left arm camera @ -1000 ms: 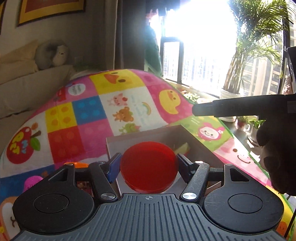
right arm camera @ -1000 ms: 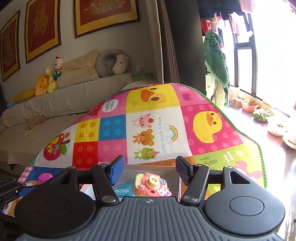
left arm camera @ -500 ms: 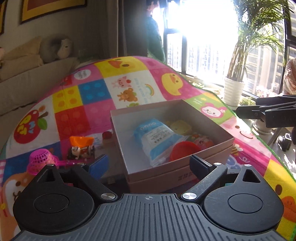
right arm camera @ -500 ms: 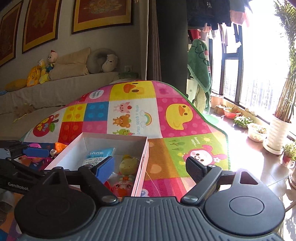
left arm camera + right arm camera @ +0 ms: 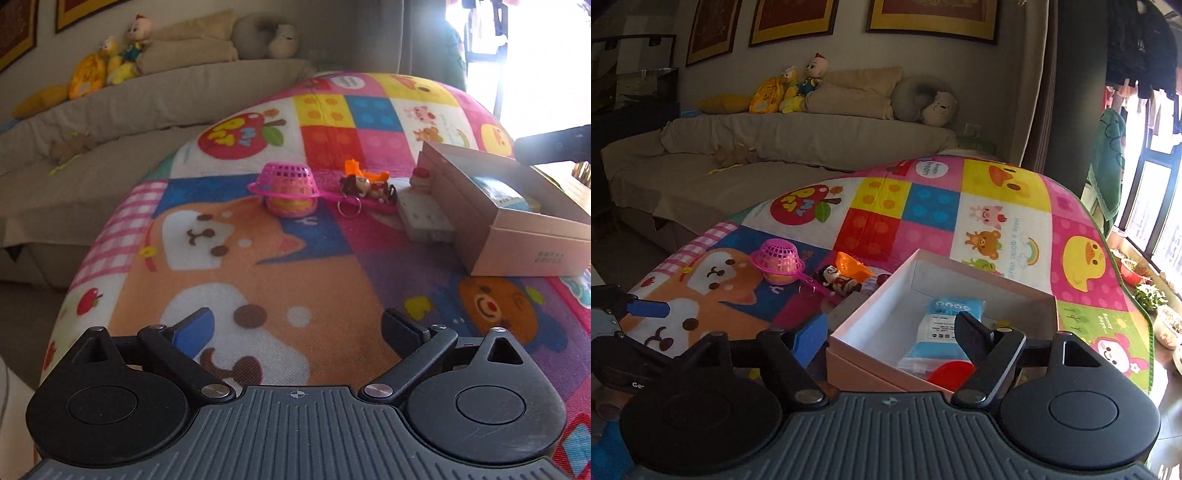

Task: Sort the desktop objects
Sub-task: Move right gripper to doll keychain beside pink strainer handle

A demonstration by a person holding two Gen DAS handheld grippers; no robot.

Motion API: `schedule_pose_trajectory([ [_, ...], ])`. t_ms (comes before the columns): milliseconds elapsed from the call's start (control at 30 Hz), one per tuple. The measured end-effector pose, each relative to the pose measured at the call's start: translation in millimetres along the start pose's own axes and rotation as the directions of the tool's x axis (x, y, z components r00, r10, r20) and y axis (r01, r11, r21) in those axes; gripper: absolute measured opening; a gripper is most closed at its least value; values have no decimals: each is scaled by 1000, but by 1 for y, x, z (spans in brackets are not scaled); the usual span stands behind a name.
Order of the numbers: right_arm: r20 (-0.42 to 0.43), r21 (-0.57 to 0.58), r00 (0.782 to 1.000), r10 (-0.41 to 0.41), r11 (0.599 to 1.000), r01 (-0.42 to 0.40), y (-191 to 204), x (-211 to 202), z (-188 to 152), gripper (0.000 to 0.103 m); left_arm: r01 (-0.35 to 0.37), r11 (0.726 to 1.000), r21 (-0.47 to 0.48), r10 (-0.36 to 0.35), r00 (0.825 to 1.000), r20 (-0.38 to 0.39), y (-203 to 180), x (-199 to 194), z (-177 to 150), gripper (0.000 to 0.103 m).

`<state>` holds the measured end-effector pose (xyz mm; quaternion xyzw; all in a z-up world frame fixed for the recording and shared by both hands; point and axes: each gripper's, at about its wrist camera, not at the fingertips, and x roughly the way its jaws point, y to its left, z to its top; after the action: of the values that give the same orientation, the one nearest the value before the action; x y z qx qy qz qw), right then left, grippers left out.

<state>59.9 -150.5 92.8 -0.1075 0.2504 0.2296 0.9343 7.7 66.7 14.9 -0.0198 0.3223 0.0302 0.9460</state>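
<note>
A pink cardboard box (image 5: 882, 295) stands on the colourful play mat; it also shows in the left wrist view (image 5: 517, 236). Inside lie a blue-white packet (image 5: 945, 328) and a red round lid (image 5: 951, 373). Left of the box lie an upturned pink basket scoop (image 5: 288, 184), an orange toy with a small doll and key ring (image 5: 365, 184), a white power strip (image 5: 424, 218) and a small red-topped piece (image 5: 421, 177). My left gripper (image 5: 297, 332) is open and empty over the mat. My right gripper (image 5: 892, 332) is open and empty over the box's near edge.
A beige sofa (image 5: 775, 147) with plush toys and cushions runs behind the mat. Windows and potted plants (image 5: 1152, 295) are at the right. The other gripper's finger (image 5: 554, 147) reaches in above the box at the right edge of the left wrist view.
The left gripper let the red lid go into the box, opened, and swung back and left over the mat. The right gripper opened and pulled back from the box.
</note>
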Motion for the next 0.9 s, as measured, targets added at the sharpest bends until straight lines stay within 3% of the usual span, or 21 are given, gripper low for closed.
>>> schedule_pose_trajectory([
  [100, -72, 64, 995, 73, 996, -69, 8, 32, 34, 49, 27, 998, -52, -27, 1000, 6, 7, 1, -2, 100],
  [200, -142, 145, 977, 162, 979, -142, 17, 74, 61, 49, 43, 993, -112, -42, 999, 8, 15, 1, -3, 101],
  [267, -163, 131, 969, 188, 977, -167, 33, 96, 70, 51, 54, 989, -137, -53, 999, 10, 18, 2, -3, 101],
  [367, -167, -25, 971, 169, 984, -176, 73, 124, 75, 71, 64, 987, -148, -64, 998, 11, 20, 2, -3, 101],
  [467, -174, -173, 976, 131, 972, -162, 102, 156, 76, 76, 71, 986, -152, -68, 997, 25, 21, 0, -4, 101],
  [633, -280, -159, 954, 103, 975, -152, 108, 216, 75, 83, 86, 980, -180, -83, 996, 26, 25, 1, -4, 101],
  [833, -339, -130, 934, 117, 977, -170, 109, 238, 61, 84, 100, 977, -188, -96, 995, 29, 26, -1, -5, 102],
  [900, -356, -107, 923, 146, 975, -195, 106, 237, 60, 73, 102, 977, -188, -98, 995, 31, 26, -1, -5, 102],
])
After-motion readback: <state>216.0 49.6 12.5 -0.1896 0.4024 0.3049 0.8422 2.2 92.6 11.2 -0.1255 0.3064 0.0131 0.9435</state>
